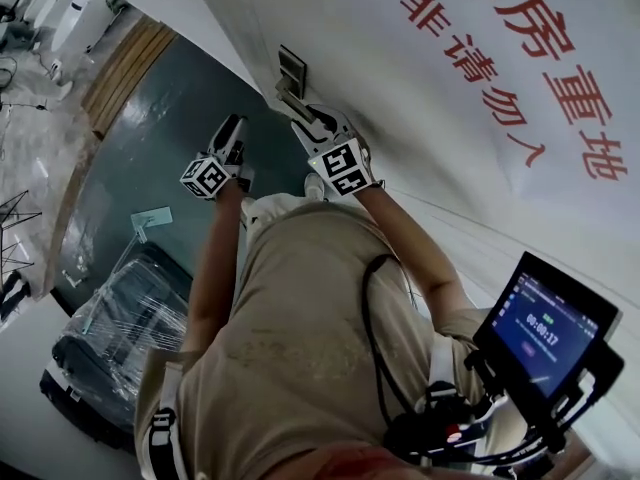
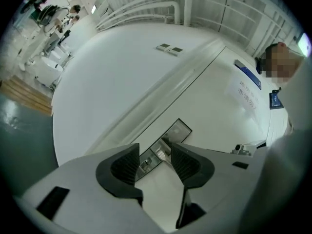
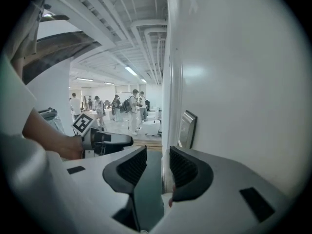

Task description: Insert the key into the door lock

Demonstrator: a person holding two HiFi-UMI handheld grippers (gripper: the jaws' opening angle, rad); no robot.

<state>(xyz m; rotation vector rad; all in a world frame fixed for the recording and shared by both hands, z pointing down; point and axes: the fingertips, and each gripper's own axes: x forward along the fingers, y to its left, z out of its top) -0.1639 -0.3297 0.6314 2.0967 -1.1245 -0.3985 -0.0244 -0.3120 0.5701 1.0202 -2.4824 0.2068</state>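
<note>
The door lock is a dark, steel-edged plate (image 1: 291, 66) on the white door. In the left gripper view this lock plate (image 2: 176, 130) lies straight ahead beyond the jaws, with its handle and a small metal piece lower down; I cannot tell whether that piece is the key. My left gripper (image 1: 233, 126) hangs back from the door, open and empty (image 2: 153, 161). My right gripper (image 1: 291, 96) is close below the plate, alongside the door face. Its jaws (image 3: 157, 165) stand apart with nothing between them, and the lock plate (image 3: 187, 129) is just ahead on the right.
A plastic-wrapped black case (image 1: 120, 328) stands on the dark green floor at the left. A screen (image 1: 545, 326) is strapped at my right hip. Red characters (image 1: 520, 28) mark the door. Two wall switches (image 2: 169, 48) sit beyond the door frame. People (image 3: 131, 106) stand far down the hall.
</note>
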